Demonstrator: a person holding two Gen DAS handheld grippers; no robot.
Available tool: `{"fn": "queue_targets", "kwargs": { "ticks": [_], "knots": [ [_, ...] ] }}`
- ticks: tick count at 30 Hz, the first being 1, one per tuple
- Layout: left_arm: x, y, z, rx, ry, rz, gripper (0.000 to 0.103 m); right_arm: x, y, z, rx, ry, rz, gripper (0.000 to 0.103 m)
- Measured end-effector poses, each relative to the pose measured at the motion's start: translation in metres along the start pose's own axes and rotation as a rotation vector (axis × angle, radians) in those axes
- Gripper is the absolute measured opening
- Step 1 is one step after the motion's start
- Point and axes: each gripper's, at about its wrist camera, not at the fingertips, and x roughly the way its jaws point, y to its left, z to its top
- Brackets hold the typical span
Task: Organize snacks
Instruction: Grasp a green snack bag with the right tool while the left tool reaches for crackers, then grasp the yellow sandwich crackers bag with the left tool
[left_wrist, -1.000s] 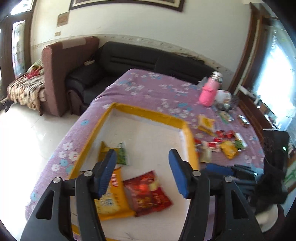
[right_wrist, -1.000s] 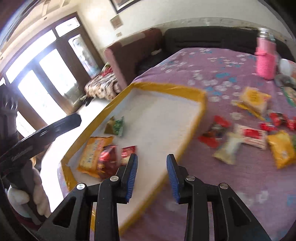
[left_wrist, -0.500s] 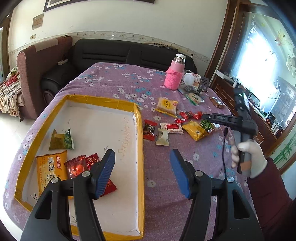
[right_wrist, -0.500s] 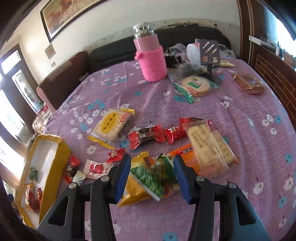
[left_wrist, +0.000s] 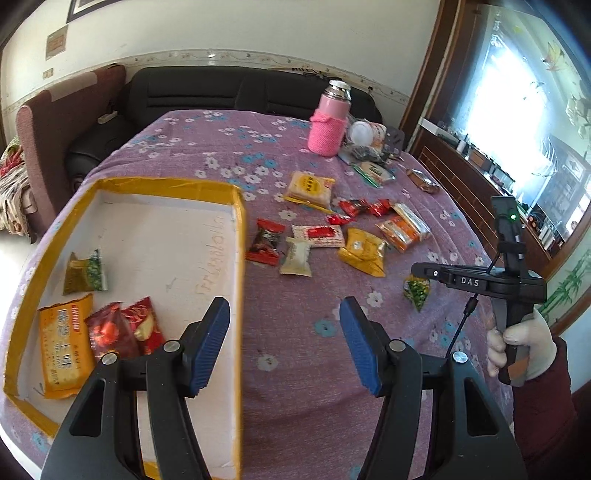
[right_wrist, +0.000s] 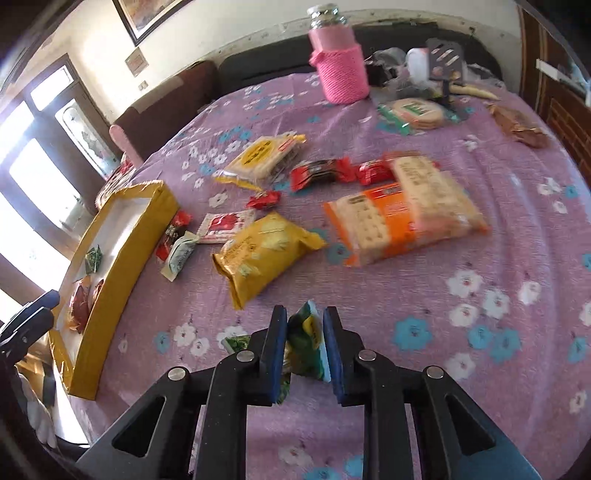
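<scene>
**Right tool grips a green packet; left tool hangs open by the tray**

The right tool (right_wrist: 304, 350) has its blue pads closed on a small green packet (right_wrist: 303, 345), which stands pinched between them above the purple flowered cloth of the bench (right_wrist: 480, 332). In the left wrist view the same packet (left_wrist: 417, 290) hangs under the tip of the right tool (left_wrist: 421, 271), held up by a white-gloved hand (left_wrist: 521, 347).

The left tool (left_wrist: 284, 345) is wide open and holds nothing. It hovers over the right wall of the yellow-edged tray (left_wrist: 238, 236). Inside the tray lie a green-and-yellow packet (left_wrist: 85, 271), an orange packet (left_wrist: 66, 349) and two red packets (left_wrist: 123, 330), all near its left side.

Loose snacks lie on the cloth to the right of the tray: a dark red candy (left_wrist: 266, 242), a white candy (left_wrist: 297, 256), a yellow bag (right_wrist: 264, 251), an orange cracker pack (right_wrist: 399, 214) and a yellow-labelled wafer pack (right_wrist: 264, 157). A pink bottle (right_wrist: 338, 61) stands at the far end of the bench.
</scene>
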Motion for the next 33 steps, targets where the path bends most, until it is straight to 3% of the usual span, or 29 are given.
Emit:
{"fn": "queue_targets", "kwargs": {
  "ticks": [2, 3, 4, 10, 12, 13, 19, 27, 33],
  "knots": [
    [0.006, -0.008, 0.001, 0.005, 0.012, -0.015, 0.061, -0.006, 0.000, -0.002, 0.014, -0.027, 0.013, 0.036],
    [0.008, -0.014, 0.001, 0.014, 0.017, -0.021, 0.061, -0.007, 0.000, -0.004, 0.025, -0.038, 0.028, 0.050],
    [0.009, -0.018, 0.001, 0.024, 0.017, -0.021, 0.061, -0.007, 0.000, -0.005, 0.030, -0.041, 0.033, 0.057],
    [0.015, -0.036, 0.011, 0.072, 0.014, -0.008, 0.061, 0.017, 0.018, -0.020, -0.029, -0.009, 0.024, 0.059],
    [0.022, -0.038, 0.017, 0.073, 0.021, -0.013, 0.061, 0.019, 0.020, -0.024, -0.044, -0.036, 0.010, 0.055],
    [0.028, -0.041, 0.020, 0.077, 0.028, -0.015, 0.061, 0.019, 0.019, -0.025, -0.042, -0.034, 0.009, 0.041],
    [0.075, -0.056, 0.035, 0.118, 0.096, -0.029, 0.061, 0.013, 0.002, -0.028, 0.024, -0.079, 0.044, 0.033],
    [0.147, -0.090, 0.054, 0.211, 0.177, -0.028, 0.061, -0.003, -0.013, -0.024, 0.085, -0.158, 0.048, 0.033],
    [0.173, -0.108, 0.055, 0.310, 0.186, -0.019, 0.061, -0.008, -0.020, -0.023, 0.119, -0.186, 0.042, 0.033]
  ]
}}
